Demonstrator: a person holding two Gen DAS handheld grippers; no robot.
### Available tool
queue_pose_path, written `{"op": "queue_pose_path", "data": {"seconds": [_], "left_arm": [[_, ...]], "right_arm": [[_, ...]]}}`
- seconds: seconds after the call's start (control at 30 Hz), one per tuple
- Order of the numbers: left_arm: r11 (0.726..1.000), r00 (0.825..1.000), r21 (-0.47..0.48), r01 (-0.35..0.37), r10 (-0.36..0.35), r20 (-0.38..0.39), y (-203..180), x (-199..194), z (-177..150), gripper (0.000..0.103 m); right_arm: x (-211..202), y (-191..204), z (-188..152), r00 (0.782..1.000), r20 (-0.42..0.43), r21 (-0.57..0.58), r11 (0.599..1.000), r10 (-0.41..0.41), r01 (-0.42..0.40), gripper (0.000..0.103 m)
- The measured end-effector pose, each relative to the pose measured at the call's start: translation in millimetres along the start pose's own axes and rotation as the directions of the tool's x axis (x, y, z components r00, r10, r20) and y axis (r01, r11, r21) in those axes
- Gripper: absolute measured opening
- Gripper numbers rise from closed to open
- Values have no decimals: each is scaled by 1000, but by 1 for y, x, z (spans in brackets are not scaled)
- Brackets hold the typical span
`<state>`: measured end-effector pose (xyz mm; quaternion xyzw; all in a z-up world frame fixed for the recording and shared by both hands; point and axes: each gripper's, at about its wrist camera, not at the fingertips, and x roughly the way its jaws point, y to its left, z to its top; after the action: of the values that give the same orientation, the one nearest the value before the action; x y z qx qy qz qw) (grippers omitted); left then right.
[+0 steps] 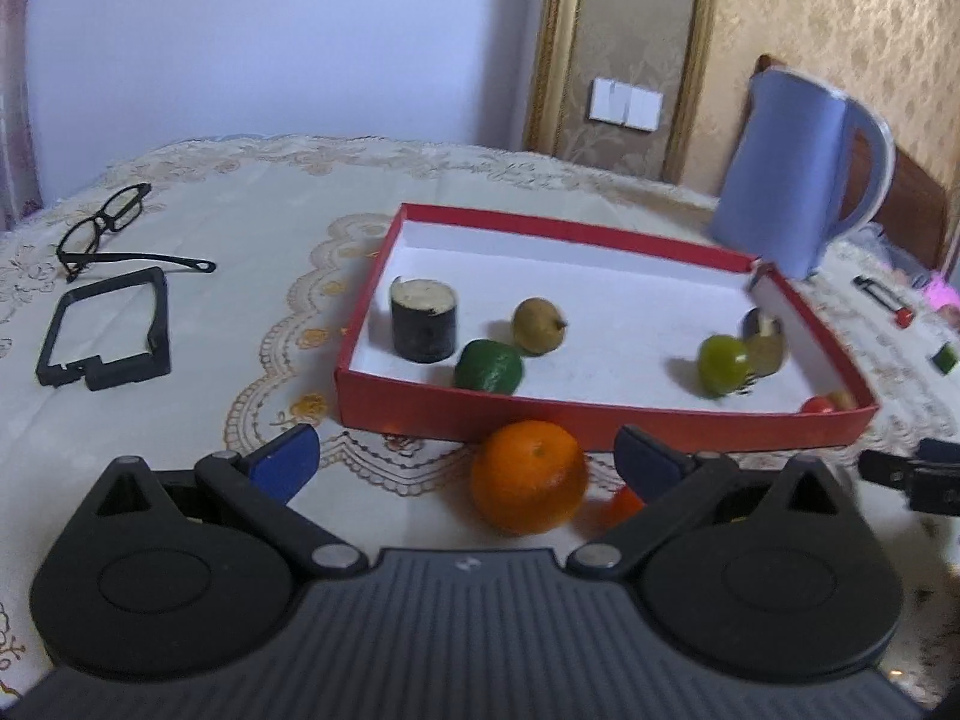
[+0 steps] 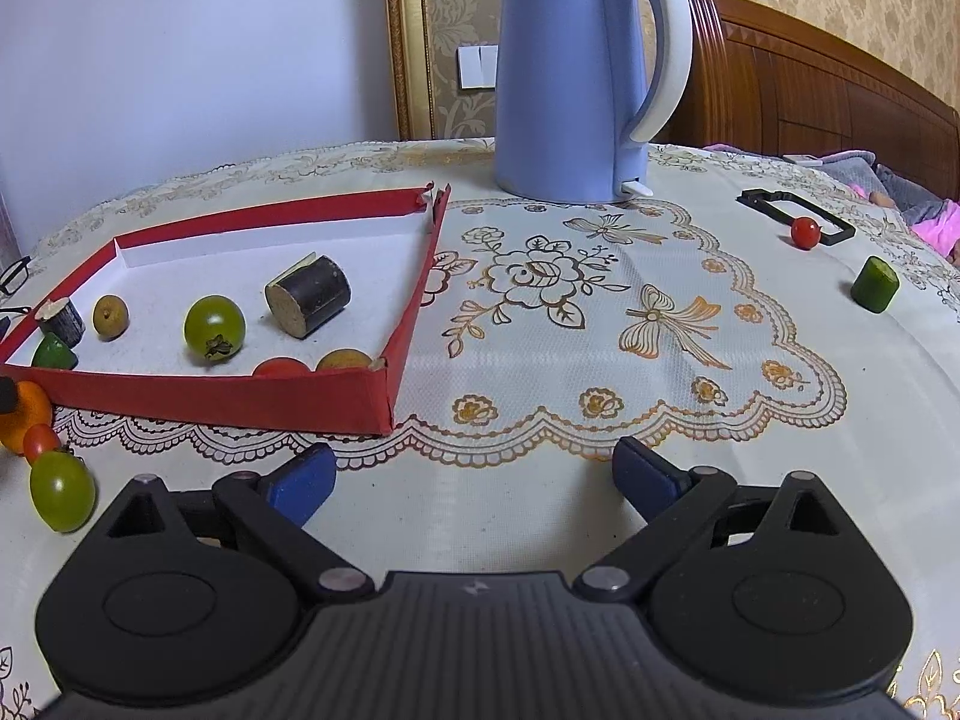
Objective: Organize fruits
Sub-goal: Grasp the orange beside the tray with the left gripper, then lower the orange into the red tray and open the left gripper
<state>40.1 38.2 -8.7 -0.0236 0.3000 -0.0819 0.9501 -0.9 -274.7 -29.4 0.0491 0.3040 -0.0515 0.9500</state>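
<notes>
A red-walled tray (image 1: 600, 420) (image 2: 240, 399) holds several fruits: a dark cylinder piece (image 1: 423, 324), a green fruit (image 1: 487, 365), a brown round fruit (image 1: 538, 325) and a green tomato (image 1: 723, 363) (image 2: 214, 328). An orange (image 1: 528, 477) (image 2: 21, 414) lies on the cloth just outside the tray's near wall, between the open fingers of my left gripper (image 1: 468, 465), untouched. A small red tomato (image 2: 41, 441) and a green tomato (image 2: 62, 490) lie beside it. My right gripper (image 2: 474, 480) is open and empty over the cloth.
A blue kettle (image 2: 570, 72) (image 1: 792, 174) stands behind the tray. Glasses (image 1: 108, 228) and a black frame (image 1: 105, 330) lie at left. At right lie a red tomato (image 2: 805, 232), a second black frame (image 2: 792, 213) and a green piece (image 2: 875, 284).
</notes>
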Motion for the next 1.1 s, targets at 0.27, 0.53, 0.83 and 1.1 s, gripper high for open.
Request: {"op": "queue_pose_path", "data": {"seconds": [0.27,0.53,0.83,1.1], "left_arm": [[995,995,-2,96,-95,19,2,3,-8,61],[992,994,82,98,-101,33,-20,-2,-14,39],[987,987,95,130,-138,79,-23,-20,-2,39],[986,986,97,135,-144,89,-35,-9,23,39]], "right_arm": [[0,0,1,1000,0,1,1000,1,-1,99],[0,0,1,1000,0,1,1000,2,-2,99],[0,0,1,1000,0,1,1000,2,-2,99],[0,-1,1,1000,0,1,1000,2,-2,99]]}}
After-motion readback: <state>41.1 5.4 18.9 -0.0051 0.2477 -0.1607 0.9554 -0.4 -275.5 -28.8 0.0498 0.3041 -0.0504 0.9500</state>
